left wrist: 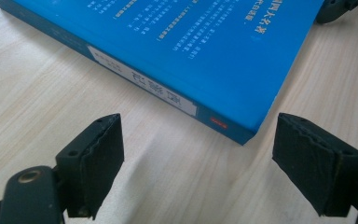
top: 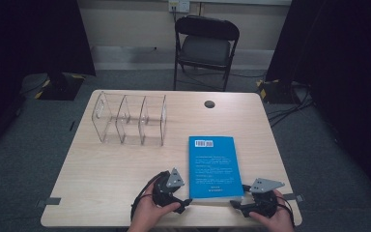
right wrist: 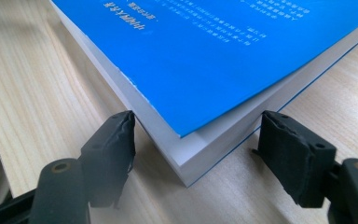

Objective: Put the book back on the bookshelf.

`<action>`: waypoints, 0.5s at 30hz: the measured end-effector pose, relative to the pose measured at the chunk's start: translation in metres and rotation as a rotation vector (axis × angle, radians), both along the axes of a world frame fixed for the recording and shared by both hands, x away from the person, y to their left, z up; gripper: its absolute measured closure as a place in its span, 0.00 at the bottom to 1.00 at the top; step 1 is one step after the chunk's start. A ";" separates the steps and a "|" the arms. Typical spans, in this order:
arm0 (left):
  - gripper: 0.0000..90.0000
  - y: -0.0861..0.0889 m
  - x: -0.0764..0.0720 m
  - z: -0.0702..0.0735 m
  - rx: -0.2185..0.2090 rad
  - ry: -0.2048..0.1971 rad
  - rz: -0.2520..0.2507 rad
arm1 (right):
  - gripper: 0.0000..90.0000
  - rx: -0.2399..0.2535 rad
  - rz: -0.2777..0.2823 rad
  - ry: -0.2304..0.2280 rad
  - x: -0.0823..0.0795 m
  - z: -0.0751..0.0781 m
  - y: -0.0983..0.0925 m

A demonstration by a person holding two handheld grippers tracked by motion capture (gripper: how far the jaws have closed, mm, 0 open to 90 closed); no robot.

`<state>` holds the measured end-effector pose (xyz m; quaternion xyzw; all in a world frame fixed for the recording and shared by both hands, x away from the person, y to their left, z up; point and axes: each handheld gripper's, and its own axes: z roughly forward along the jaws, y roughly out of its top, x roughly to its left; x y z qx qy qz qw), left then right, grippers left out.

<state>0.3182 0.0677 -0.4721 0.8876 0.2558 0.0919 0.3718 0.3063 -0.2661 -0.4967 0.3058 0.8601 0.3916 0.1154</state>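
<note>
Blue book (top: 212, 166) lying flat, back cover up, on the right half of the worktop (top: 106, 169); its long axis runs from the near edge toward the far edge, barcode end farthest from the person. Left hand-held gripper (top: 186, 202) sits just off the near left corner, jaws open and empty, spine corner ahead of them. Right hand-held gripper (top: 235, 205) straddles the near right corner, jaws apart, pads beside the page edges, not visibly pressing.
</note>
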 end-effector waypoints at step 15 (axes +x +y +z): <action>0.19 -0.001 0.000 0.007 -0.025 0.006 -0.017 | 0.33 -0.021 -0.001 -0.031 -0.002 0.010 0.002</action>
